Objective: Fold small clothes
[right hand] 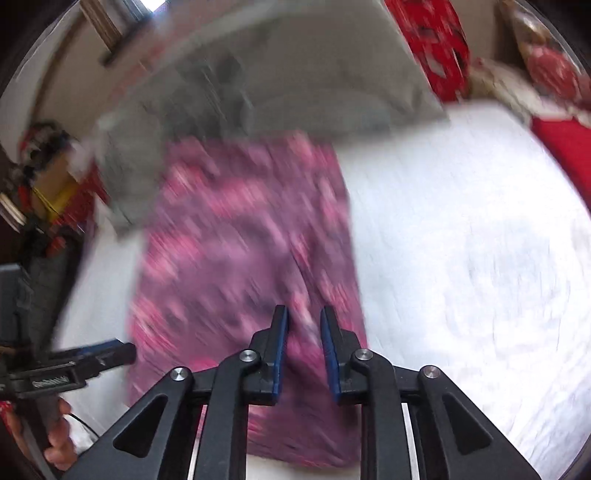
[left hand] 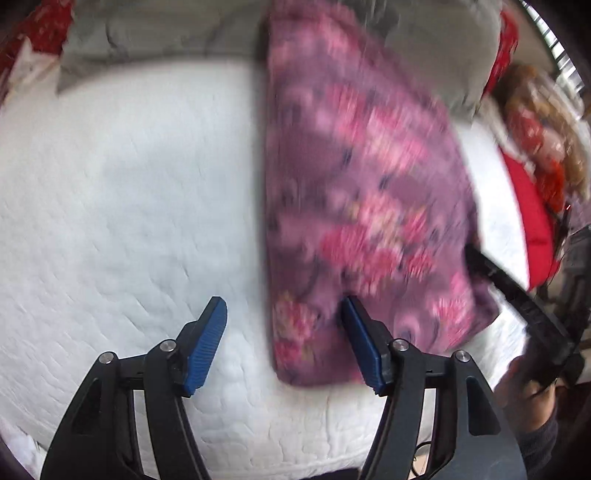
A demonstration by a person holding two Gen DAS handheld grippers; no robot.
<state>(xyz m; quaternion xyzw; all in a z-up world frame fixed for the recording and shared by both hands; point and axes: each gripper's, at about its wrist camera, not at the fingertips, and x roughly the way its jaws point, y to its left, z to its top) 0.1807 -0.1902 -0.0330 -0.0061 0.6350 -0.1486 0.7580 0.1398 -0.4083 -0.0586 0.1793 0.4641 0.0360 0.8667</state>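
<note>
Left gripper [left hand: 282, 314] jaws spread wide, empty, straddling near-left edge of purple-pink floral folded cloth [left hand: 365, 206] | right gripper [right hand: 303, 325] narrowly parted, over its near end, grip unclear | cloth on white quilted bedcover [left hand: 110, 192], long axis running away from both | right nearer centre.

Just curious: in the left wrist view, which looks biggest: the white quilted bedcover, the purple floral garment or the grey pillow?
1. White quilted bedcover
2. Purple floral garment
3. Grey pillow, though it lies farther away and is partly cut off, so its true size is unsure.
</note>
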